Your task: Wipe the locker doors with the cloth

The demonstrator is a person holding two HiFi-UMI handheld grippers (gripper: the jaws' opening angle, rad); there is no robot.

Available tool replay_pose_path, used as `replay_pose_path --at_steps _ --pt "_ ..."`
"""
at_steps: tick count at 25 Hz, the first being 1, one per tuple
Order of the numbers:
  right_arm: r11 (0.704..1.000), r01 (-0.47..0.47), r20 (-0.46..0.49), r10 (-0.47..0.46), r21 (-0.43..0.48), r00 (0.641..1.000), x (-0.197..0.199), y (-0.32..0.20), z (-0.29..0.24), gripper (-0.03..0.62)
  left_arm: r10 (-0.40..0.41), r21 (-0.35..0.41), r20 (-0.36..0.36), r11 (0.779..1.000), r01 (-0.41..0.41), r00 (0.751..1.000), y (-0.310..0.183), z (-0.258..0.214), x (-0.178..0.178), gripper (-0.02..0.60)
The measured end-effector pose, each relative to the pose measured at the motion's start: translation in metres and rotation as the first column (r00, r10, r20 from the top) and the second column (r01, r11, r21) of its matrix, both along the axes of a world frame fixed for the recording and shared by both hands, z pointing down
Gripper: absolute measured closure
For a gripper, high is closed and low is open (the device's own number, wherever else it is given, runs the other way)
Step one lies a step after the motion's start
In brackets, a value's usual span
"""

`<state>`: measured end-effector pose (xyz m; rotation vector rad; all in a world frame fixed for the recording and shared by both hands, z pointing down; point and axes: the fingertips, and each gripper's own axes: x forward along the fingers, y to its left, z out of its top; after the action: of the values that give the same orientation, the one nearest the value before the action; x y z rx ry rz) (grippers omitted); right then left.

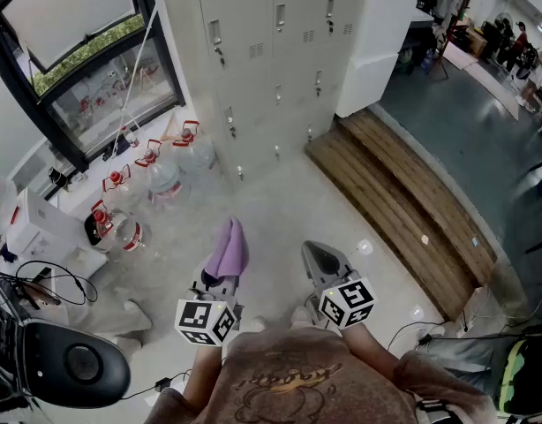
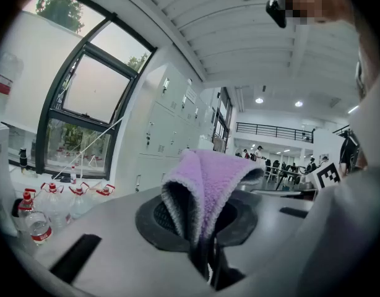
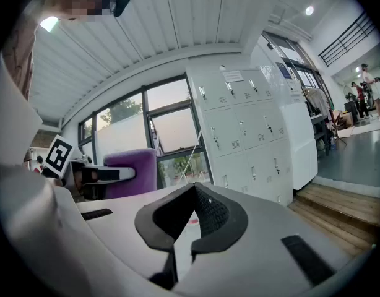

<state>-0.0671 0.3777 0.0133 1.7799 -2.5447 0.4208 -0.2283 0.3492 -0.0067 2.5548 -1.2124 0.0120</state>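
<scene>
The grey lockers [image 1: 271,51] stand ahead of me, some way off across the floor; they also show in the left gripper view as lockers [image 2: 171,122] and in the right gripper view as lockers [image 3: 246,135]. A purple cloth [image 1: 229,247] sticks up out of my left gripper [image 1: 222,276], which is shut on it. In the left gripper view the cloth [image 2: 208,184] is folded over the jaws of the left gripper [image 2: 202,228]. My right gripper [image 1: 319,253] is shut and holds nothing; its tips [image 3: 193,193] meet. The cloth [image 3: 129,172] shows to its left.
Several large water bottles [image 1: 165,179] stand on the floor under the window [image 1: 86,69], left of the lockers. A wooden step [image 1: 403,193] and a white cabinet [image 1: 377,47] lie to the right. A black device [image 1: 68,369] and cables sit at lower left.
</scene>
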Motion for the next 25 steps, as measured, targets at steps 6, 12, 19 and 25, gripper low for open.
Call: replay_pose_path --at_steps 6,12,19,25 --pt "1.0 0.004 0.013 -0.004 0.031 1.0 -0.009 -0.01 -0.008 0.597 0.009 0.006 -0.006 1.0 -0.009 1.0 -0.009 -0.003 -0.005 0.543" --pt "0.998 -0.014 0.0 0.014 0.063 1.0 -0.023 -0.008 -0.006 0.597 0.055 0.0 -0.001 0.998 -0.055 0.998 -0.014 0.008 -0.013 0.543" --pt "0.995 -0.086 -0.021 0.087 0.048 0.996 -0.017 -0.02 0.005 0.597 0.078 -0.014 -0.012 0.997 -0.078 0.997 -0.029 0.021 -0.022 0.543" --pt "0.994 -0.101 -0.039 0.103 0.049 0.994 -0.002 -0.059 0.013 0.597 0.079 -0.026 -0.02 0.996 -0.08 0.997 -0.06 0.032 -0.015 0.543"
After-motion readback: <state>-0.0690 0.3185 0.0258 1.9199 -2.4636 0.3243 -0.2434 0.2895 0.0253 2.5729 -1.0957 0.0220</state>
